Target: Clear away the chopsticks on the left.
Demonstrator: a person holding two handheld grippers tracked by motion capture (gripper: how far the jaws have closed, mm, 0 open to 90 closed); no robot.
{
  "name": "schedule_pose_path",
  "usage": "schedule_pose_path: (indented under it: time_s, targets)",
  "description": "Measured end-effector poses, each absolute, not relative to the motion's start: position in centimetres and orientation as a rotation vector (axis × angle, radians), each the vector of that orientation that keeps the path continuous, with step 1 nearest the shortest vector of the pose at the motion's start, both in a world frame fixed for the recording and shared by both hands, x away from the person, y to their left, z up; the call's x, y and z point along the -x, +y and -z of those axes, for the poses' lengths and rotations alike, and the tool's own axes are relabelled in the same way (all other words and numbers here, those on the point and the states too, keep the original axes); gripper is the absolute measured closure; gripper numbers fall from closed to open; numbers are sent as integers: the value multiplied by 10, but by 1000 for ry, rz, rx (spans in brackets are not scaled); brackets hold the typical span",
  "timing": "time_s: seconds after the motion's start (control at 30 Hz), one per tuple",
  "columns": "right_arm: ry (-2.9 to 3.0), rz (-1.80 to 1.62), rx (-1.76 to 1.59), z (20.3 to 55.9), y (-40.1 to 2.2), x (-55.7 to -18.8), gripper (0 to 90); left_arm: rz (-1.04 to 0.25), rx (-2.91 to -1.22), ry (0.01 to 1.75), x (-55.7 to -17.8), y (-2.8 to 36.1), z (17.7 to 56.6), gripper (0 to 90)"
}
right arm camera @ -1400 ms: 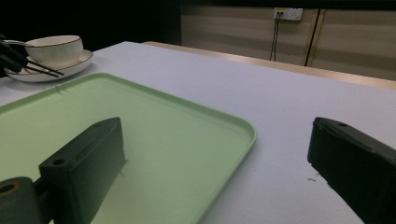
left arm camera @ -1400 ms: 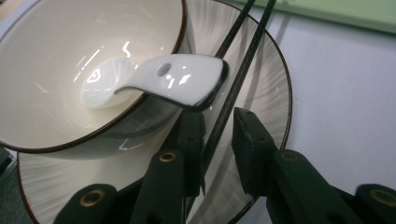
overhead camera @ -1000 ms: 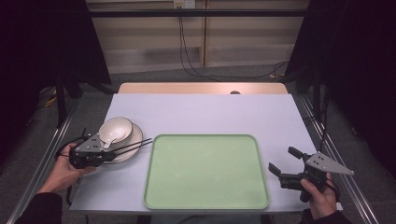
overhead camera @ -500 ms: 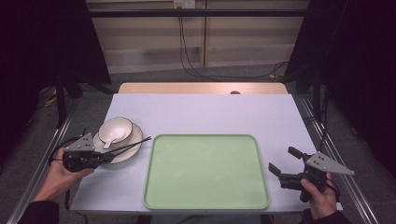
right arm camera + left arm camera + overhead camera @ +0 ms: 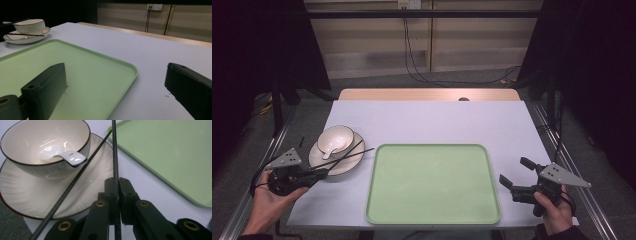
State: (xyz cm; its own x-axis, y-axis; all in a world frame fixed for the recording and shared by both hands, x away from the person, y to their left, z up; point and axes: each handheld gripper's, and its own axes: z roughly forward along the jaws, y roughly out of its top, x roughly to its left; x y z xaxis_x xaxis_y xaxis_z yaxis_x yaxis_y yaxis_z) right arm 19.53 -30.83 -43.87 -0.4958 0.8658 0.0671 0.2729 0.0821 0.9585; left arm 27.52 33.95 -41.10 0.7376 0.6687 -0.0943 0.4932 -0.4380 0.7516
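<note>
The left hand-held gripper is clenched on one black chopstick. The other chopstick lies across the plate. The right hand-held gripper stands released beside the green tray.

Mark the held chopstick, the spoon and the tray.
held chopstick (image 5: 114,150), left gripper view, shaft above the fingers
spoon (image 5: 65,156), left gripper view, handle inside the bowl
tray (image 5: 432,182), high view, bare green floor

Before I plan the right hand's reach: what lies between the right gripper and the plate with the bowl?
In the high view, the green tray fills most of the stretch between the right gripper and the plate bearing the bowl; its surface is bare.
</note>
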Motion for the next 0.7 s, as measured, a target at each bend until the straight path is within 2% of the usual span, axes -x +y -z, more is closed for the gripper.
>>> schedule_pose_path:
  time_s: [0.7]
  targets:
    - [1827,-1440,-1117,438,-307,-194,36,-231,-2025,998,-242,280,407,859]
